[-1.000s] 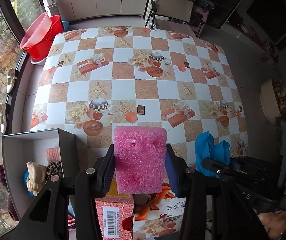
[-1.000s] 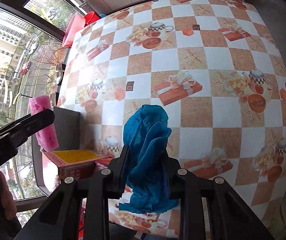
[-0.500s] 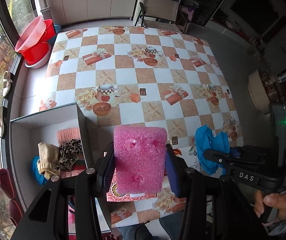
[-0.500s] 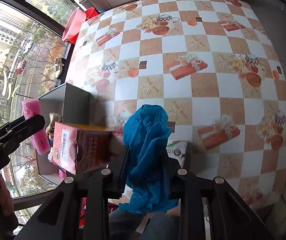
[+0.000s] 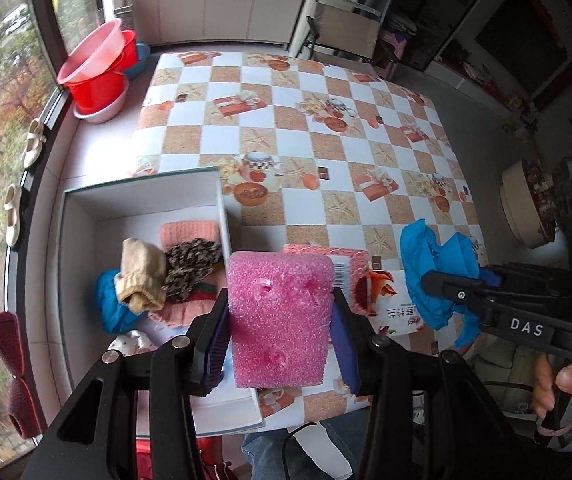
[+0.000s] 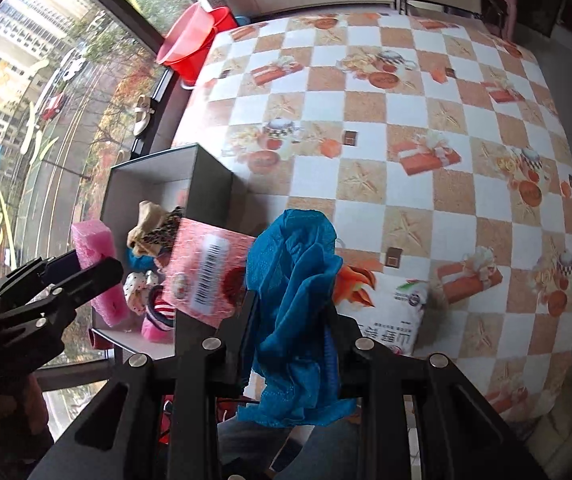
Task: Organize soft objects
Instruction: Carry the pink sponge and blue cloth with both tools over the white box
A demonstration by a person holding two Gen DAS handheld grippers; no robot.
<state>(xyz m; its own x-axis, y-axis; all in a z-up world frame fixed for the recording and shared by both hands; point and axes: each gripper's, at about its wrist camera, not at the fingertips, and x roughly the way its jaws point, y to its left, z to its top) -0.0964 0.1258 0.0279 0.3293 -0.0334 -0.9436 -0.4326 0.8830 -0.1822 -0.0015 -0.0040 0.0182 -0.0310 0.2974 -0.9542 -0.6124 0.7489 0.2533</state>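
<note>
- The tabletop (image 5: 214,136) has a cloth with brown and white squares.
- A white box (image 5: 86,216) sits at the near left corner of the tabletop. Soft things lie in it: a tan sock (image 5: 142,276), a spotted cloth (image 5: 190,264) and a pink knit (image 5: 188,230).
- Red tubs (image 5: 98,72) stand on the floor past the far left corner.
- The left gripper (image 5: 280,316) has its jaws clamped on a pink foam block (image 5: 280,312), up above the box's near right edge.
- The right gripper (image 6: 292,320) has its jaws clamped on a blue cloth (image 6: 294,280).
- Only the right view shows a dotted cloth (image 6: 136,286) in the box well.
</note>
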